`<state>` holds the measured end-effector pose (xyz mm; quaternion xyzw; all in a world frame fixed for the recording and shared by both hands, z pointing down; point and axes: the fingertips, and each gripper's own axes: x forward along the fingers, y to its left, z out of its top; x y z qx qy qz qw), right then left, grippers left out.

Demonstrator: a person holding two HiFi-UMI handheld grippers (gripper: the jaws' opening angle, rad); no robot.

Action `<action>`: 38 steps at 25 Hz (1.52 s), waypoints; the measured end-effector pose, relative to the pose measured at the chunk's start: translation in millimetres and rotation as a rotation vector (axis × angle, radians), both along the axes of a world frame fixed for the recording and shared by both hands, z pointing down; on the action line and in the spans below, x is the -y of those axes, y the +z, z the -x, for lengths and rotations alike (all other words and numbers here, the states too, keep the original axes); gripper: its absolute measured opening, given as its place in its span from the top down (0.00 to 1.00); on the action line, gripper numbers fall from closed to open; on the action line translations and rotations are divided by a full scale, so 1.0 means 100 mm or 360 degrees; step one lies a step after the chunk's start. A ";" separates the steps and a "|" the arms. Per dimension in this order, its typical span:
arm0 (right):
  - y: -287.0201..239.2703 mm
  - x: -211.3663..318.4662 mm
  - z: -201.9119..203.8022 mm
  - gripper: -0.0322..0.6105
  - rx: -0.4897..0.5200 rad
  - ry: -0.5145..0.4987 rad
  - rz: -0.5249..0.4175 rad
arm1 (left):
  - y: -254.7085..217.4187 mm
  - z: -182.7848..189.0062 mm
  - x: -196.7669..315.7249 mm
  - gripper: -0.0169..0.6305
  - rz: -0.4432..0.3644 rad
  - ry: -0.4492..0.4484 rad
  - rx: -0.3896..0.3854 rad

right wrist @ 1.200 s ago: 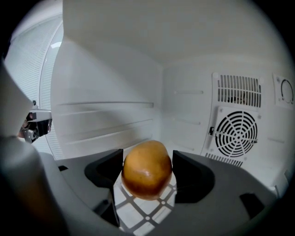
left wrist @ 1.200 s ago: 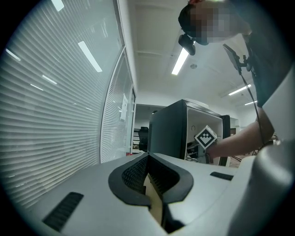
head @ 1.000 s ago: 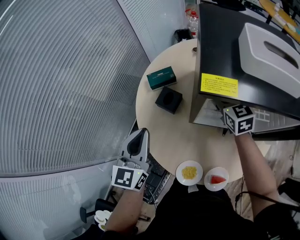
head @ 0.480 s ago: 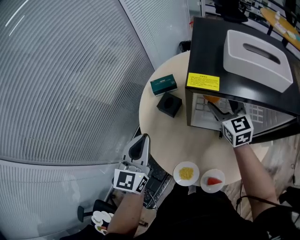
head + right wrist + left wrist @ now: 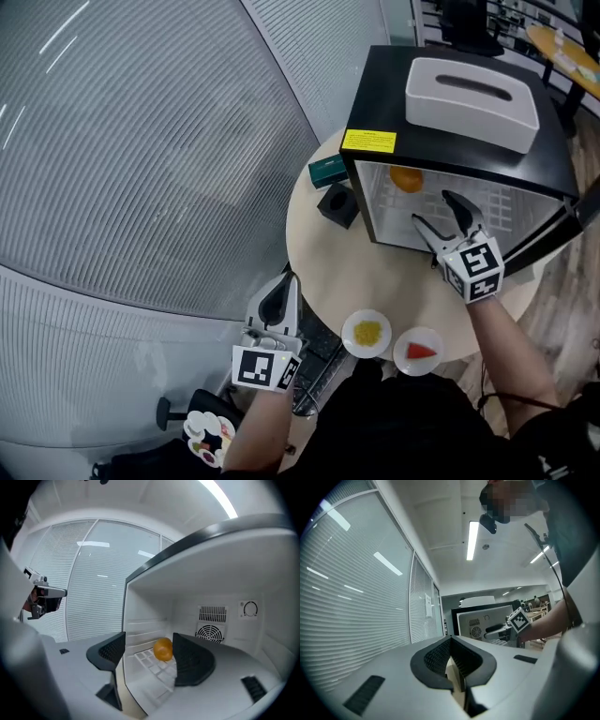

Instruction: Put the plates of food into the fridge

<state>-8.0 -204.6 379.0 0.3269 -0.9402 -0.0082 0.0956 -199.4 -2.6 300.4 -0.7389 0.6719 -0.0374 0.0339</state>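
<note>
Fingers of right gripper parted; yellow-food plate beside red-food plate.

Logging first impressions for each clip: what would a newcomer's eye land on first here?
The open black fridge on the round table draws the eye, with an orange item on its wire shelf and the right gripper, jaws apart, in front of it. Next come the plate of yellow food and the plate of red food at the table's near edge.
</note>
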 end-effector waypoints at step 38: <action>0.97 -2.76 -1.40 0.46 0.0286 0.0775 0.0463 | 0.19 -0.46 -0.93 0.96 -0.0044 0.0786 0.0032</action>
